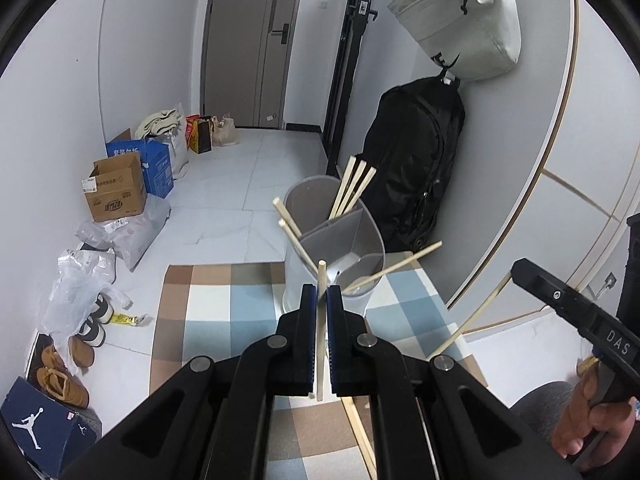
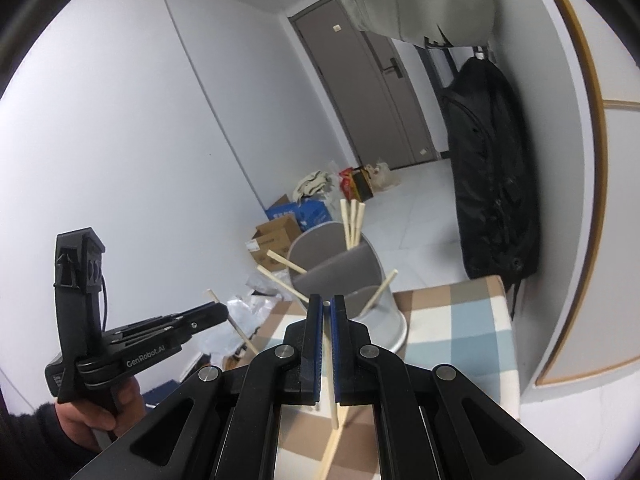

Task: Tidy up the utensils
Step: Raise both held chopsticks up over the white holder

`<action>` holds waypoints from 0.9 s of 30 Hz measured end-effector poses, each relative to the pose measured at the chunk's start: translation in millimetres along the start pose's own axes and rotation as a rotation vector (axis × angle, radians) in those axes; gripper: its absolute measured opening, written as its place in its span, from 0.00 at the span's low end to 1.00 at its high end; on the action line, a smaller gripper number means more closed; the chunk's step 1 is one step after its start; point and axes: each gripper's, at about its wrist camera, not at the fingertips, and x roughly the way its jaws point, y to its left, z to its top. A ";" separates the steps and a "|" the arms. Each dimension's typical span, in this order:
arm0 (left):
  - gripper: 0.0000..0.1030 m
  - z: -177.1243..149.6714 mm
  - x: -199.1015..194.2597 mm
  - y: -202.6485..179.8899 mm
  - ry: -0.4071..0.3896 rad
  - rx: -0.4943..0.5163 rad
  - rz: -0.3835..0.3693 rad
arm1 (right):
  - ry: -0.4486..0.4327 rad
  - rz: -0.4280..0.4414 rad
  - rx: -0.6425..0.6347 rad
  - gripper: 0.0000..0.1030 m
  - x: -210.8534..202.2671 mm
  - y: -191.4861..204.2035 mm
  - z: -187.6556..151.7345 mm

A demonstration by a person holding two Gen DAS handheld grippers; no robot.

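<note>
A grey round utensil holder with inner dividers stands on a checked cloth; it also shows in the right wrist view. Several wooden chopsticks stand or lean in its compartments. My left gripper is shut on one upright chopstick, just in front of the holder. My right gripper is shut on another chopstick, also near the holder's front rim. The right gripper appears in the left wrist view with its chopstick. The left gripper appears in the right wrist view.
The checked cloth covers the table. A loose chopstick lies on it below the left gripper. A black backpack and a grey bag hang on the right wall. Boxes, bags and shoes line the floor at left.
</note>
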 end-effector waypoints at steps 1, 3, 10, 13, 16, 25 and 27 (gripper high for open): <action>0.01 2.8 -1.7 0.2 -0.002 -0.001 -0.009 | -0.002 0.002 0.001 0.03 0.2 1.2 1.3; 0.01 8.1 -5.4 -1.1 -0.011 0.005 -0.018 | -0.005 0.011 0.001 0.03 1.1 3.4 5.7; 0.01 34.0 -18.0 -7.4 -0.030 0.021 -0.039 | -0.027 0.047 -0.017 0.03 4.0 16.1 32.9; 0.01 46.3 -18.2 -6.8 -0.010 0.002 -0.045 | -0.029 0.064 0.010 0.03 9.5 14.2 48.0; 0.01 62.8 -19.6 -6.6 -0.013 -0.003 -0.039 | -0.038 0.063 0.016 0.03 12.9 13.6 64.8; 0.01 106.4 -20.0 -4.4 -0.042 -0.003 -0.037 | -0.082 0.069 -0.007 0.03 27.5 15.0 122.1; 0.01 113.7 -18.8 -3.7 -0.051 0.005 -0.028 | -0.092 0.070 -0.014 0.03 33.5 15.1 135.8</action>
